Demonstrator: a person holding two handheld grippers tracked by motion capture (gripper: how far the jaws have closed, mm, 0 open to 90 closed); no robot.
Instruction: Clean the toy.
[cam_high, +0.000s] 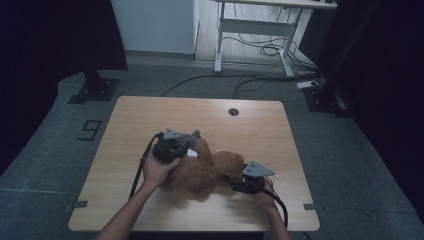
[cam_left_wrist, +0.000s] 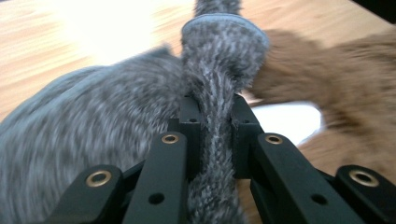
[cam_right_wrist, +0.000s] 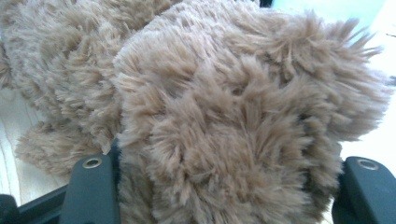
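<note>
The left tongs (cam_left_wrist: 212, 135) are pinched nearly closed on a narrow fold of grey knit (cam_left_wrist: 215, 84), which runs up between the jaws and spreads into a larger grey mass to their left. Just beyond and to the right of those jaws lies the brown plush toy (cam_high: 200, 172), with a white tag (cam_left_wrist: 285, 119) beside the right jaw. The grey piece seems to be a garment on the toy, though blur makes that unsure. The right tongs (cam_high: 235, 181) stand about half open with a thick furry part of the toy (cam_right_wrist: 224, 130) packed between the jaws, gripped on both sides. From above, the toy rests on the desk (cam_high: 150, 110) between the two tongs, touching both.
</note>
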